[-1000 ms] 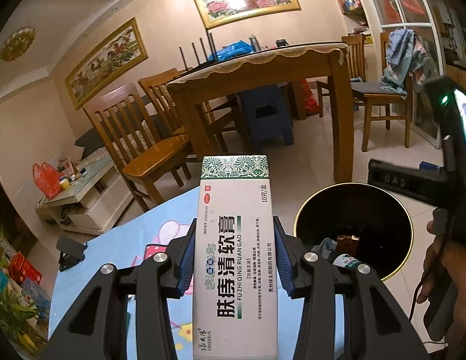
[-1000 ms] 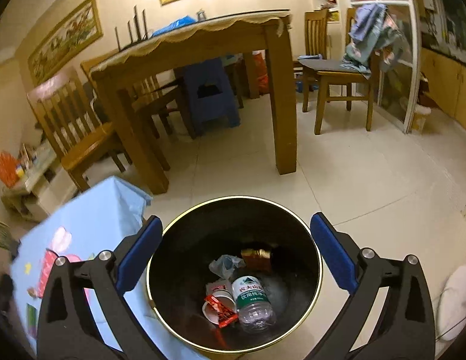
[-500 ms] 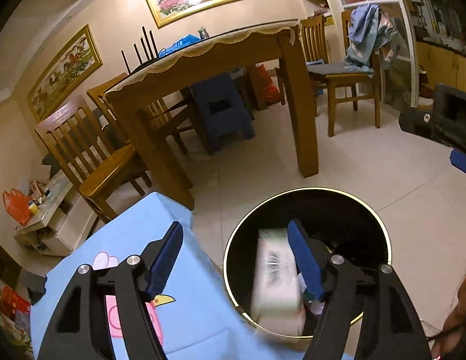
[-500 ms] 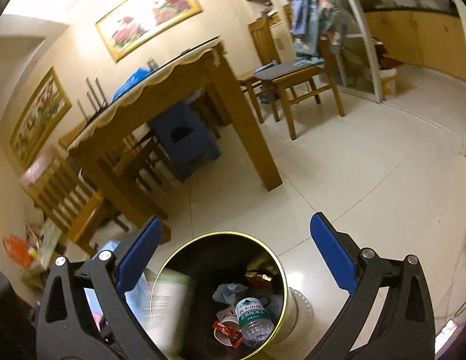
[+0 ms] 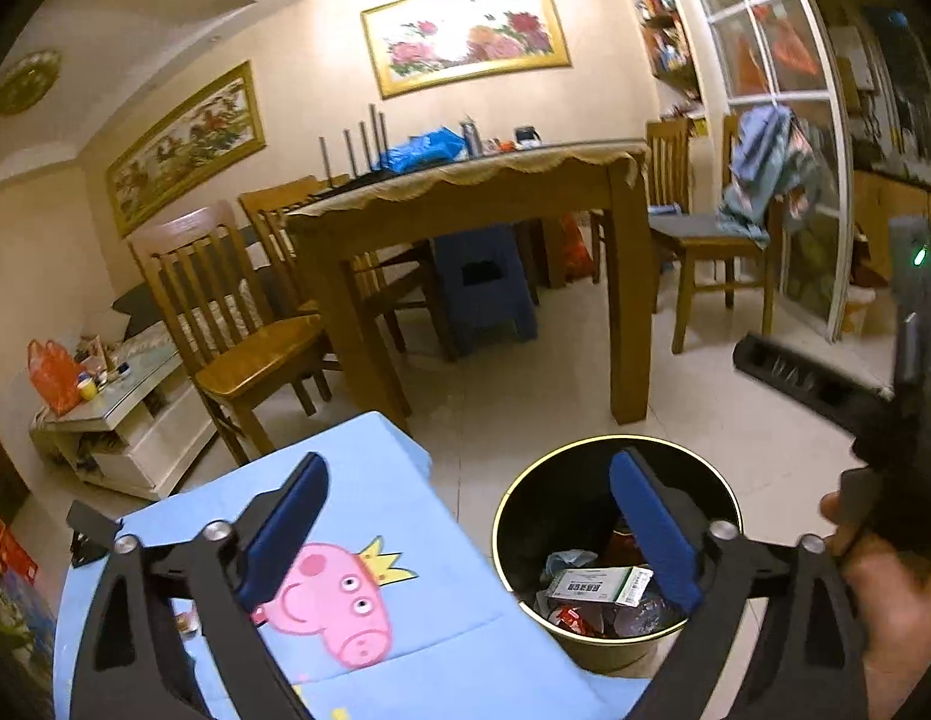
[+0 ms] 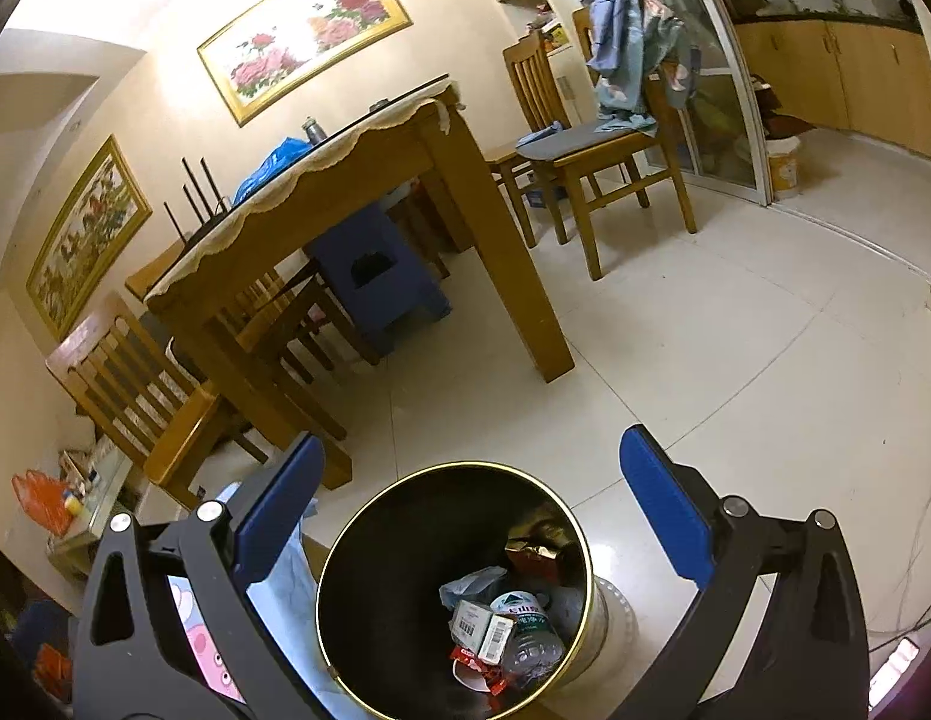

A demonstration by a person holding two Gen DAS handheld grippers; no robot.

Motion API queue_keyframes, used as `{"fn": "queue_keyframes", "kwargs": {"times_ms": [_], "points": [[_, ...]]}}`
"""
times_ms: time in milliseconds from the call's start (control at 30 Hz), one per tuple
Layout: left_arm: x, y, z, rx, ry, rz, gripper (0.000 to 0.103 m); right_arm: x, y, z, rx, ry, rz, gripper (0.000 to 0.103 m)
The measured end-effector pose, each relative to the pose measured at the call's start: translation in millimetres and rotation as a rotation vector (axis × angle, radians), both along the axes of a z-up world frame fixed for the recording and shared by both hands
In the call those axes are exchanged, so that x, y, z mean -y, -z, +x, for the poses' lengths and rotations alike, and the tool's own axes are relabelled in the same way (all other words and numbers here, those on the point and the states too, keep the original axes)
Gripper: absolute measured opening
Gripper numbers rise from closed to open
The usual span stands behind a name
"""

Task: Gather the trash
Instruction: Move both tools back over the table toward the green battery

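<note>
A round black trash bin (image 6: 369, 546) with a thin gold rim is seen standing on glossy pale floor tiles (image 6: 735, 360), just beside the draped edge of a low table covered by a light blue cartoon-pig cloth (image 5: 369, 540). The left gripper (image 5: 465, 534) is held over that cloth edge and the bin's rim; its blue-padded jaws have just been opening and are now spread wide, with nothing between them. The white and green ointment box (image 5: 597, 584) is found lying flat on top of the rubbish inside the bin, next to a clear plastic bottle (image 6: 525, 630), crumpled tissue and red wrappers. The right gripper (image 6: 471, 510) is held above the bin mouth, its flat blue pads likewise parted widely and empty. Part of a hand (image 5: 885, 600) gripping the dark handle is visible at the right edge of the left view. Open tiled floor is left to the right of the bin. Behind it, a square-legged wooden dining table (image 6: 465, 228) with a scalloped lace cloth is flanked by slatted wooden chairs.
</note>
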State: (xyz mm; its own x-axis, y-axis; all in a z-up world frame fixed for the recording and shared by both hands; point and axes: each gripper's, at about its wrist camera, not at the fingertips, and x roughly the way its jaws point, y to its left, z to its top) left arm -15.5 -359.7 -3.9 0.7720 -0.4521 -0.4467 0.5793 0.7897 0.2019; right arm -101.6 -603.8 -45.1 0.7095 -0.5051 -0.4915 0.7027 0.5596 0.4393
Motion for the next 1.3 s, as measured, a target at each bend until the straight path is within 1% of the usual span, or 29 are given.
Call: {"fn": "queue_keyframes", "kwargs": {"times_ms": [100,267,500,767,967,1300], "points": [[-16,-8,-2,0.002,-0.022,-0.019,0.096,-9,-3,10,-0.016,-0.019,-0.011,0.097],[-41,-18,1,0.015,-0.082,-0.036,0.096,-32,-9,32,-0.048,-0.079,-0.043,0.097],[-85,-26,12,-0.009,-0.163,-0.072,0.096,-75,-18,68,-0.095,-0.159,-0.103,0.097],[-135,-34,23,-0.018,-0.218,-0.109,0.096,-127,-25,103,-0.145,-0.231,-0.168,0.097],[-168,-38,33,-0.028,-0.259,-0.139,0.096,-163,-22,130,-0.189,-0.293,-0.200,0.097],[-216,-36,55,-0.070,-0.321,-0.181,0.096,-233,-11,177,-0.262,-0.410,-0.270,0.097]]}}
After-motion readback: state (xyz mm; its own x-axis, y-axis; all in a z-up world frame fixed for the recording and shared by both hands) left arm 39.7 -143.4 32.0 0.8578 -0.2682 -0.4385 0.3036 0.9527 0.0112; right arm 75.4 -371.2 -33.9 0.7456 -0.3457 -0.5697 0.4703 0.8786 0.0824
